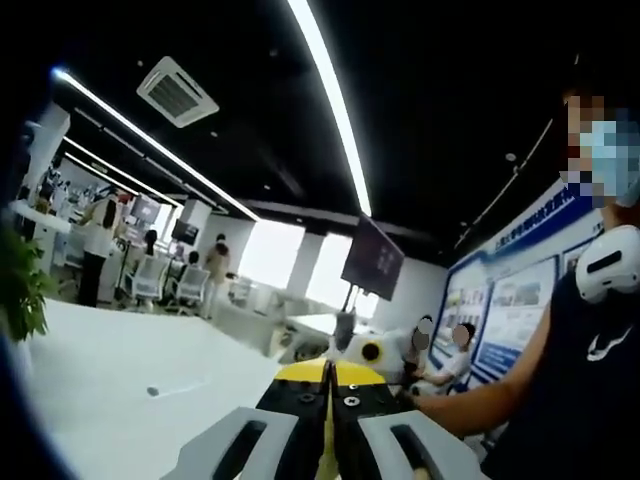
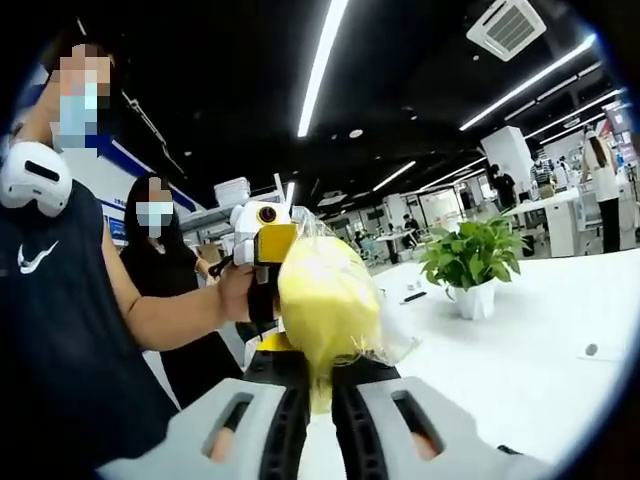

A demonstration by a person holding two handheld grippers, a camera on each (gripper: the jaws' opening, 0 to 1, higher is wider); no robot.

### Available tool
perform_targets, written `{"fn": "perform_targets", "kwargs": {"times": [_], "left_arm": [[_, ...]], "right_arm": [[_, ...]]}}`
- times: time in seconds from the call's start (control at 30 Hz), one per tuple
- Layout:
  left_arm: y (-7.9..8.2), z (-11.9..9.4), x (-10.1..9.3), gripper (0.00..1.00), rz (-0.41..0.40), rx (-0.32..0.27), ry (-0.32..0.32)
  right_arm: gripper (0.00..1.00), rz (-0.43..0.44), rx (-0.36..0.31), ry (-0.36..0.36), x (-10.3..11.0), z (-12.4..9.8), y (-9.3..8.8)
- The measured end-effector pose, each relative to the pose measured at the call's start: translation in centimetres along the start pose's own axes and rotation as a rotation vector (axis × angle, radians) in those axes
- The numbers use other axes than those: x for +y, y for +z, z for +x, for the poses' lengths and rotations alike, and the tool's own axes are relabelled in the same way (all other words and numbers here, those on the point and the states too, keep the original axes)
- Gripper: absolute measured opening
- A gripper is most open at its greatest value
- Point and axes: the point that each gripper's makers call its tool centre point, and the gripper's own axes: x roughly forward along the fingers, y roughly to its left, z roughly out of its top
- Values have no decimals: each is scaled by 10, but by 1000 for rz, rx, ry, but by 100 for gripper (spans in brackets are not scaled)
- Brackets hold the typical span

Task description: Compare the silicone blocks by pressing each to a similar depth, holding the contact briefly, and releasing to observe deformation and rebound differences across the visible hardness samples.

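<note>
The yellow block (image 2: 328,300), wrapped in clear film, sat pinched in my right tongs (image 2: 318,395), jaws narrow and clamped on its lower end, the bulk rising toward 12 o'clock in the right gripper view. It was lifted off the white table (image 2: 540,350), not resting on anything. No other hardness samples were in sight, so I'd judge the comparison was barely started: one block gripped, maybe under a squeeze, w/ release and rebound check left, plus every other sample.

At 10 o'clock from the block, my left tongs (image 2: 262,240) hung just beside it, held by my hand (image 2: 236,292). In the left gripper view those left tongs (image 1: 328,425) had jaws pressed together, nothing between them, pointing out across the room.

Further out at 3 o'clock: a potted plant (image 2: 470,265) on the table. A small dark mark (image 1: 153,391) lay on the tabletop.
</note>
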Motion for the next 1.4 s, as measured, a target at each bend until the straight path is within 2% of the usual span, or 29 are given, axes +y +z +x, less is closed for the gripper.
{"fn": "perform_targets", "kwargs": {"times": [0.27,0.33,0.77,0.9,0.97,1.03,1.13,1.4], "left_arm": [[-2,0,2,0,33,11,12],[-2,-1,4,0,108,16,33],[1,-3,4,0,18,4,33],[1,-2,4,0,15,-5,35],[1,-2,3,0,40,-3,34],[1,-3,2,0,12,-2,35],[2,-4,1,0,64,-8,34],[2,-5,2,0,62,-9,42]], "right_arm": [[1,-3,11,-5,-2,1,-2],[1,0,15,-1,-2,2,-3],[0,6,16,8,-2,5,-1],[0,7,11,4,-2,4,0],[1,5,13,2,-2,4,-1],[1,7,10,4,-2,4,-1],[1,5,8,4,-2,5,0],[0,22,12,22,-1,8,-1]]}}
